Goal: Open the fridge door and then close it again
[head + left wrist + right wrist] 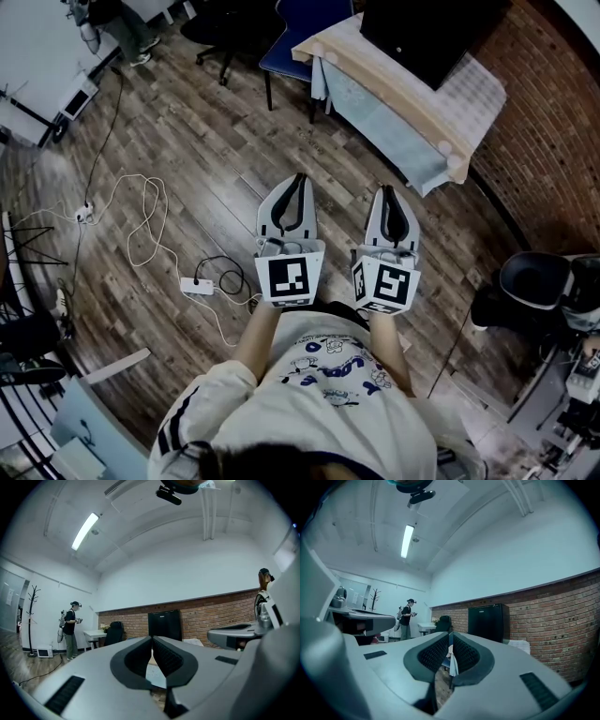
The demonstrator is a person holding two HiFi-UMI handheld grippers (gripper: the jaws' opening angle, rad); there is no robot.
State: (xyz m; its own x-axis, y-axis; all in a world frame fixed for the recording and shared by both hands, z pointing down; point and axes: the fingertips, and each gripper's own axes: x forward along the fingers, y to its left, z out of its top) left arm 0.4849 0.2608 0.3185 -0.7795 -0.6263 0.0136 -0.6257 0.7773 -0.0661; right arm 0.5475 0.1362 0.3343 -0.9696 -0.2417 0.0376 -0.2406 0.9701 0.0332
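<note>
The black fridge (427, 33) stands on a cloth-covered table (403, 112) at the upper right of the head view, against the brick wall, with its door closed. It also shows straight ahead in the left gripper view as the fridge (164, 625), and ahead in the right gripper view as the fridge (488, 620). My left gripper (300, 180) and right gripper (387, 192) are held side by side over the wood floor, short of the table. Both are shut, with nothing between the fingers. The left gripper (152, 640) and right gripper (450, 637) point level toward the fridge.
A blue chair (298, 37) stands left of the table. White cables and a power strip (197, 286) lie on the floor at my left. A black chair (532, 279) and equipment stand at the right. A person (70, 629) stands far off by a white desk.
</note>
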